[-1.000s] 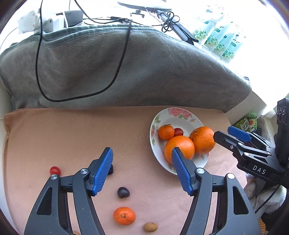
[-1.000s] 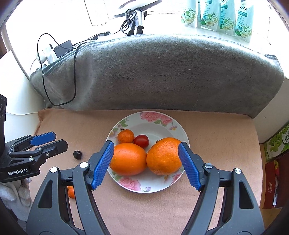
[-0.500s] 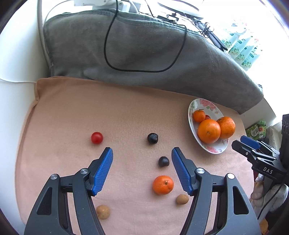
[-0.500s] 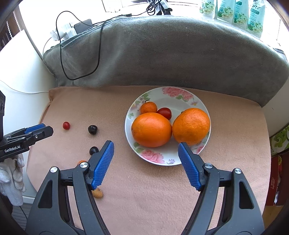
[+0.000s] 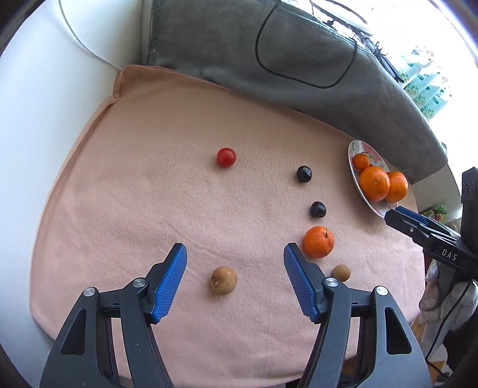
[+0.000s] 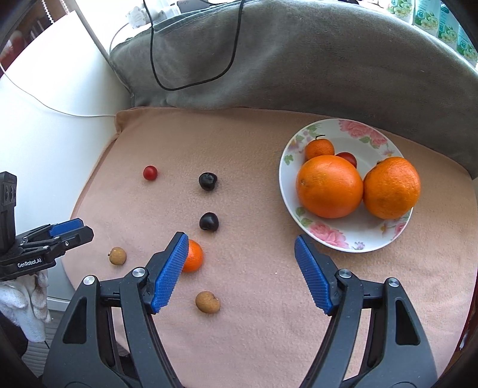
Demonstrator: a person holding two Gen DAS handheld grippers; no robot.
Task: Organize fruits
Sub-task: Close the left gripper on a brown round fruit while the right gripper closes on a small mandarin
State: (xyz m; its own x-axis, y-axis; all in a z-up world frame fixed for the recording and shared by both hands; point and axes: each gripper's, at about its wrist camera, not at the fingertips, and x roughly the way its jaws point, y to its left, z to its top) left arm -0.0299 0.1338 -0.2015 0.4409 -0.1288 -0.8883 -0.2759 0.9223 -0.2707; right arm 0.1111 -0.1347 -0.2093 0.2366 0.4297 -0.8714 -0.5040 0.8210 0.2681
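Note:
A floral plate (image 6: 352,238) (image 5: 354,173) on the pink cloth holds two big oranges (image 6: 328,185), a small mandarin and a red tomato. Loose on the cloth lie a cherry tomato (image 5: 226,157) (image 6: 150,172), two dark cherries (image 5: 304,173) (image 6: 208,181), a mandarin (image 5: 318,241) (image 6: 192,256) and two tan longans (image 5: 223,280) (image 6: 207,301). My left gripper (image 5: 234,258) is open and empty, just above one longan. My right gripper (image 6: 242,247) is open and empty, left of the plate, over bare cloth.
A grey rolled blanket (image 6: 298,59) with a black cable (image 5: 298,74) borders the far side of the cloth. White surface (image 5: 44,104) lies to the left. Bottles (image 6: 433,18) stand at the far right behind the blanket.
Both grippers have swung left and pulled back from the plate. The loose fruits now fill both views, and the left gripper now frames a longan. Both jaws stay open.

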